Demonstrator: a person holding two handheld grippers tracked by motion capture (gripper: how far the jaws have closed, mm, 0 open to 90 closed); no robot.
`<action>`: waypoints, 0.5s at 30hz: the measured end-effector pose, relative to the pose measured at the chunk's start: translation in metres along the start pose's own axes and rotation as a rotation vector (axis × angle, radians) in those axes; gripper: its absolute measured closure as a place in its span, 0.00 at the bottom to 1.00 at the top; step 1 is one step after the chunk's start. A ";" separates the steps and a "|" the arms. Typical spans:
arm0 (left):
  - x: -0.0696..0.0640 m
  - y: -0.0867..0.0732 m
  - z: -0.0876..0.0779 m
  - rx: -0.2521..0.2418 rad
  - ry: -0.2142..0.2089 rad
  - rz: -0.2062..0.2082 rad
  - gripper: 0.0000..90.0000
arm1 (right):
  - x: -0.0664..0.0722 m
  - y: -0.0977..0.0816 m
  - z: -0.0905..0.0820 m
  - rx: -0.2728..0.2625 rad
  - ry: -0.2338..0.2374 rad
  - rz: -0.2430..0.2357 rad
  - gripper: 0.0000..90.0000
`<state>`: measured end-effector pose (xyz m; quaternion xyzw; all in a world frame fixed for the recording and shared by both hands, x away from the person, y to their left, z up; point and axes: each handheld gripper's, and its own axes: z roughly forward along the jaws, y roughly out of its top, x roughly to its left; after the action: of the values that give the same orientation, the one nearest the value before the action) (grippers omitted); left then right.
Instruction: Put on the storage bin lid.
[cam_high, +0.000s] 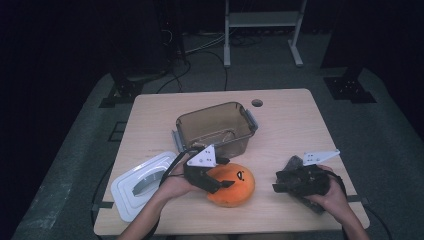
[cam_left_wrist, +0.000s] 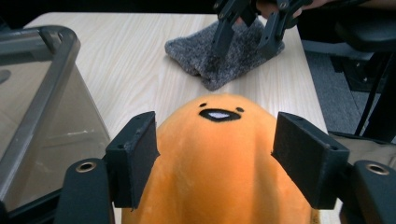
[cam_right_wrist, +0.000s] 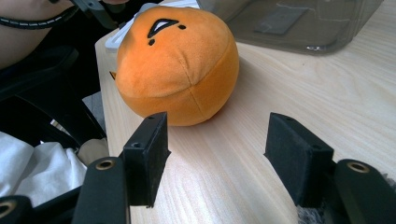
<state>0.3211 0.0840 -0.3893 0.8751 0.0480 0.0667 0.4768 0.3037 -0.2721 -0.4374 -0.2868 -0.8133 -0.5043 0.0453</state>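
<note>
Clear bin (cam_high: 216, 127) empty; left gripper (cam_left_wrist: 215, 158) jaws apart astride orange plush (cam_left_wrist: 219, 158), no squeeze; right gripper (cam_right_wrist: 215, 154) open.

Dark recording lab, lit at one table

A light wooden table (cam_high: 300, 125) stands on grey carpet (cam_high: 390, 145); beyond its far edge, black stand feet (cam_high: 350, 89), loose cables (cam_high: 200, 50) and a white metal frame (cam_high: 262, 30) fade into an unlit room.
</note>
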 end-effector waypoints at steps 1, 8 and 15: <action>0.000 0.000 0.000 0.000 0.000 0.000 0.34 | 0.000 0.000 0.000 -0.003 0.000 -0.001 0.42; 0.002 -0.003 0.010 0.019 -0.007 -0.009 0.36 | -0.001 -0.001 0.001 0.000 -0.003 0.000 0.39; 0.002 -0.004 0.015 0.016 -0.026 -0.019 0.37 | -0.001 -0.002 0.001 0.001 -0.007 0.005 0.37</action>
<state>0.3254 0.0737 -0.4003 0.8793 0.0506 0.0506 0.4709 0.3043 -0.2723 -0.4396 -0.2904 -0.8129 -0.5030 0.0437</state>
